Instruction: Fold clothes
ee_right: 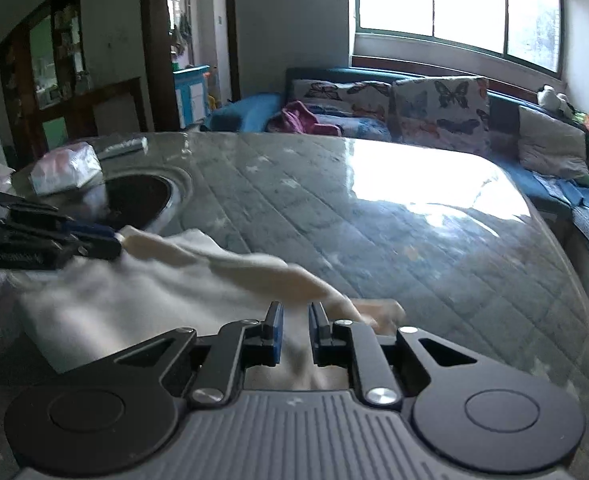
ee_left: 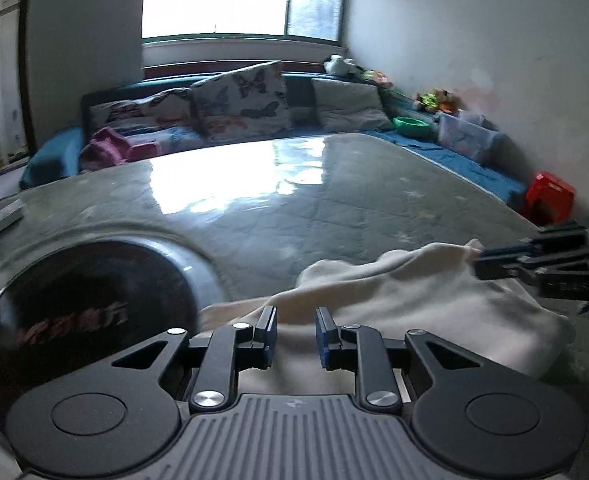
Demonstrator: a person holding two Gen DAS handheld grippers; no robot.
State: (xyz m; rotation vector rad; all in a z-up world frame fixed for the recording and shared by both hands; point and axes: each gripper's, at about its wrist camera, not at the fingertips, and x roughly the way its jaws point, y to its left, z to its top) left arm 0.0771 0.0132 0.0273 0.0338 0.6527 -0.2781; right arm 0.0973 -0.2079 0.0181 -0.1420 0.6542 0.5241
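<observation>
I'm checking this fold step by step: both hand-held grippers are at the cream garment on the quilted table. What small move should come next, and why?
Probably carry the two pinched corners together across the cream garment and lay them down. The left hand-held gripper and the right hand-held gripper each seem to pinch its near edge, which is raised off the quilted table, so the fold looks half done.

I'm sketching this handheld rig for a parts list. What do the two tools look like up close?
Both look identical. The left tool and right tool each have black linkage arms with silver pivot screws, two round black discs at the sides, a grey ribbed plate between them, and slim black fingers faced with blue pads. No cables or sleeves show.
</observation>
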